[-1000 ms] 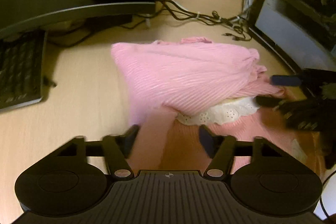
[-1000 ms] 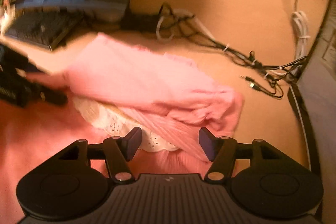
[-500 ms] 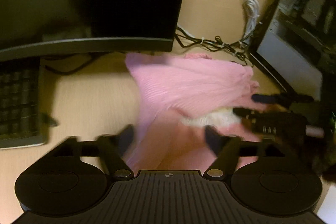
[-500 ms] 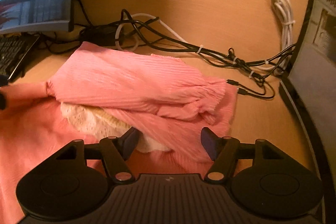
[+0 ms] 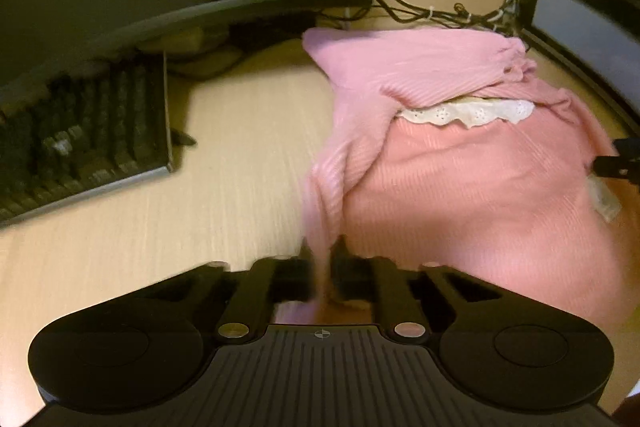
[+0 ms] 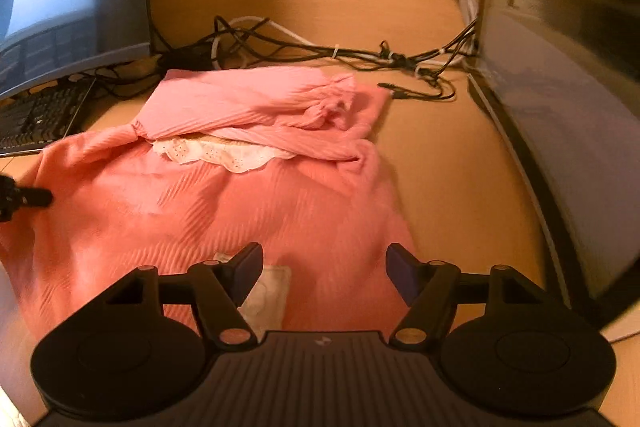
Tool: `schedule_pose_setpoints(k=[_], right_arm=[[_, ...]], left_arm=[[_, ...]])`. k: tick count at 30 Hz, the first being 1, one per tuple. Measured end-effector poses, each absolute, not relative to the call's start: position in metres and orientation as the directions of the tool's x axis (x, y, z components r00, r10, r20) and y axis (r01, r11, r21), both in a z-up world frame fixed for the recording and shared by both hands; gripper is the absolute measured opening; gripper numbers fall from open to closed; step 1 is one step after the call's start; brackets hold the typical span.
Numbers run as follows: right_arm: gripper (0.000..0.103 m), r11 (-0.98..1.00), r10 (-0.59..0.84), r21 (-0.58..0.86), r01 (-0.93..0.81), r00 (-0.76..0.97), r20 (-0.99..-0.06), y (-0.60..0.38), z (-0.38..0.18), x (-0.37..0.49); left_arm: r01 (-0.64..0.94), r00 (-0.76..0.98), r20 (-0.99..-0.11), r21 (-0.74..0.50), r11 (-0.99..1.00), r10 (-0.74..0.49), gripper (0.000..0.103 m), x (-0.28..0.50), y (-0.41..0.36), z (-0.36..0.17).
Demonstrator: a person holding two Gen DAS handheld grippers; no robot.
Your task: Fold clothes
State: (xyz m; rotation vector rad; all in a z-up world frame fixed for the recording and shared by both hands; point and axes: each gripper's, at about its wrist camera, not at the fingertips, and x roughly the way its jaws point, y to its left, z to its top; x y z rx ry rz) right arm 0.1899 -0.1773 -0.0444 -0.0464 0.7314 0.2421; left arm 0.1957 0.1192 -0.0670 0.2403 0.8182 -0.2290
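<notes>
My left gripper [image 5: 323, 259] pinches a fold of the pink garment [image 5: 460, 187] on the desk [image 5: 240, 155]. My right gripper [image 6: 324, 267] hovers over it, fingers spread wide.

Left gripper [image 5: 323, 267] closed since a second ago, fingers [image 5: 307, 269] now pinching a pulled-up ridge of the pink ribbed top [image 5: 460, 179] at its 9 o'clock edge. Right gripper [image 6: 324, 269] drawn back toward 6 o'clock, away from the lace collar [image 6: 218, 153], now over the hem by the white label [image 6: 266, 293], fingers spread wider. Folded sleeves settled flatter at 12 o'clock.
</notes>
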Motion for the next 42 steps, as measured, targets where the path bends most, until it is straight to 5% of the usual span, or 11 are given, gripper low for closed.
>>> schedule_pose_setpoints(k=[2,8,11,12,20,23,25,34,38,42], right_arm=[[0.069,0.966,0.216,0.034,-0.257,0.723,-0.656,-0.184,-0.039,0.181],[0.070,0.961,0.245,0.068,-0.269,0.709,-0.661,-0.227,-0.022,0.151],[0.074,0.959,0.280,0.164,-0.231,0.685,-0.673,-0.251,-0.023,0.141],[0.074,0.956,0.294,0.203,-0.213,0.677,-0.674,-0.259,-0.025,0.139],[0.066,0.943,0.299,0.315,-0.106,0.686,-0.664,-0.271,-0.054,0.152],[0.040,0.939,0.327,0.307,-0.156,0.682,-0.654,-0.259,-0.056,0.156],[0.010,0.930,0.363,0.299,-0.214,0.655,-0.663,-0.247,-0.056,0.159],[0.007,0.862,0.309,-0.122,-0.492,0.701,-0.643,-0.191,-0.009,0.154],[0.007,0.641,0.276,-0.383,-0.665,0.666,-0.693,-0.146,-0.028,0.128],[0.007,0.532,0.252,-0.462,-0.709,0.654,-0.713,-0.136,-0.045,0.112]], left_arm=[[0.368,0.680,-0.724,0.199,0.908,-0.117,0.009,0.177,0.093,-0.059],[0.493,0.587,-0.775,0.115,0.863,-0.232,0.020,0.140,0.060,-0.074],[0.484,0.483,-0.777,-0.147,0.863,-0.404,0.066,0.141,0.075,-0.067],[0.479,0.449,-0.763,-0.234,0.846,-0.465,0.072,0.140,0.080,-0.065],[0.372,0.501,-0.686,-0.380,0.847,-0.528,0.080,0.138,0.100,-0.048],[0.244,0.580,-0.659,-0.420,0.874,-0.478,0.084,0.148,0.117,-0.043],[0.157,0.625,-0.655,-0.427,0.891,-0.424,0.084,0.154,0.127,-0.041],[0.135,0.688,-0.664,-0.278,0.951,-0.292,0.096,0.168,0.146,-0.032],[0.200,0.669,-0.687,-0.202,0.959,-0.284,0.098,0.167,0.143,-0.038],[0.202,0.656,-0.711,-0.159,0.966,-0.254,0.099,0.165,0.144,-0.049]])
